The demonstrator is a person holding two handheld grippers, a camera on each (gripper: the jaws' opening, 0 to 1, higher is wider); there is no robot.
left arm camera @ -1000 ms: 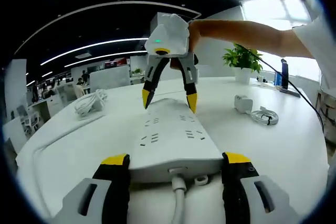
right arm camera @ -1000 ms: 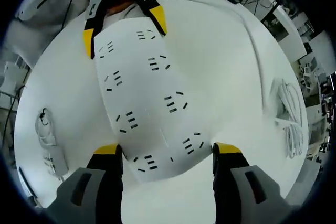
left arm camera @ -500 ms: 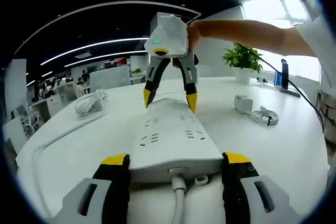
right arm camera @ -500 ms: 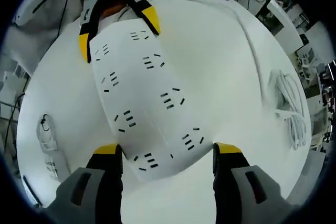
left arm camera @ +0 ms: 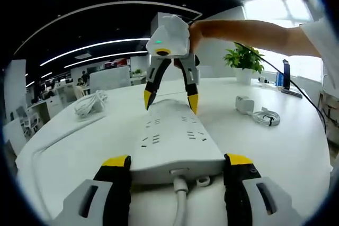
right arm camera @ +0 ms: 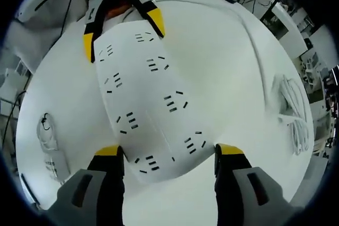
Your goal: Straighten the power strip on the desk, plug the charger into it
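Note:
A wide white power strip lies on the white desk. Its cord leaves the near end in the left gripper view. My left gripper has a yellow-tipped jaw pressed against each side of that cord end. My right gripper comes down from above and clamps the far end. In the right gripper view, the strip runs from my right gripper up to the left gripper. The white charger lies apart with its coiled cable; the same charger is at the lower left.
A bundle of white cable lies on the desk at the left, the same bundle at the right in the right gripper view. A potted plant stands at the desk's far side. A person's forearm reaches to the right gripper.
The right gripper view has rocked slightly and come back. The power strip and both grippers keep their places on it.

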